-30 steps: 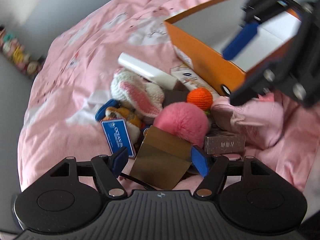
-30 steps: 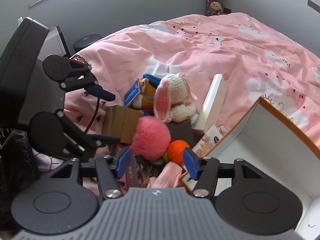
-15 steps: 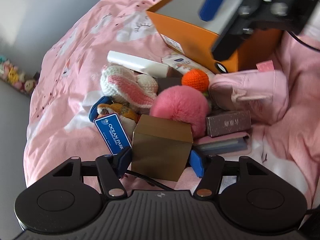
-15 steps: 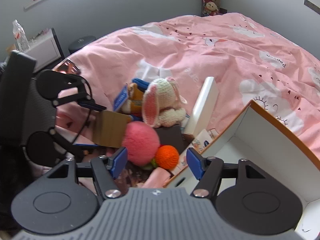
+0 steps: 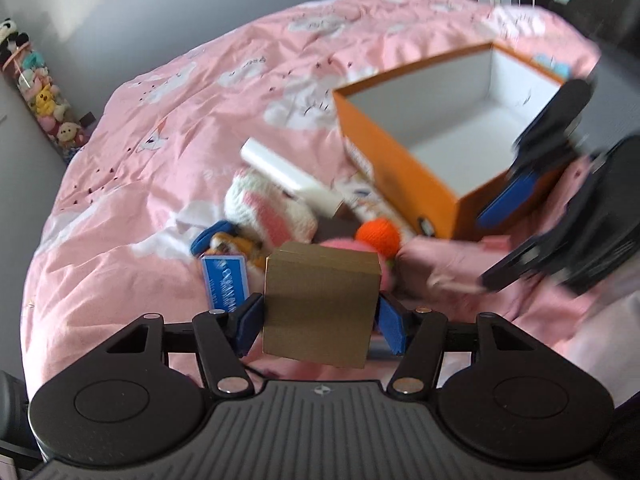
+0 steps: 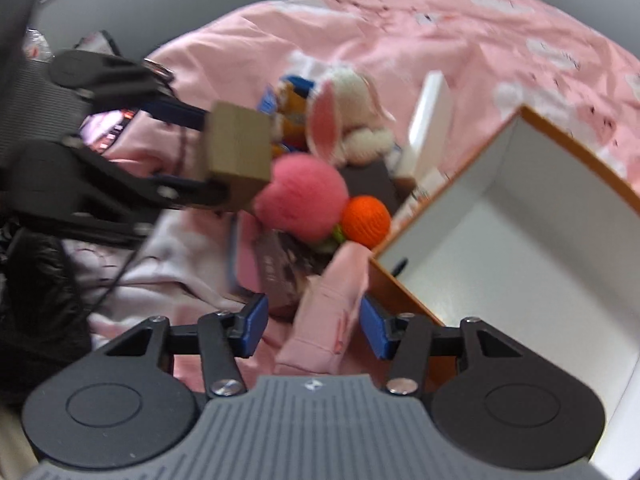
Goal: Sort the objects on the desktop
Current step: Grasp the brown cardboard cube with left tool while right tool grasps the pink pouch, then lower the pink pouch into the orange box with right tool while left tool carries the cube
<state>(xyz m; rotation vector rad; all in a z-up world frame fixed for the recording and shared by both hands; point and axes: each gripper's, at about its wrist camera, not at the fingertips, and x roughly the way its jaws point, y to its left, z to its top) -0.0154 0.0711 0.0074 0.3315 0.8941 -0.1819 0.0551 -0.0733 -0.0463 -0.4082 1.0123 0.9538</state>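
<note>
Left wrist view: brown box held above the pile, right jaws closing around a pink pouch

Left wrist view shows the left gripper with its blue pads pressed against both sides of a brown box, which it holds clear of the bedding. The right wrist view confirms this: the box hangs between the two fingers, lifted above the pile of objects.

Beneath and behind the box the pile lies on a pink duvet: a pink pompom, an orange ball touching it, a knitted rabbit, a blue card and a white bar leaning near the rabbit. An orange carton with a white inside stands open just beside the pile, with nothing visible in it.

The right gripper points down at the near edge of the pile. Its jaws have just been closing and stand partly apart, with a pink pouch between them. The right pad is near the pouch, the left pad stands clear of it, and the blur leaves it unclear whether either pad touches. A dark patterned packet lies just beside the pouch.
</note>
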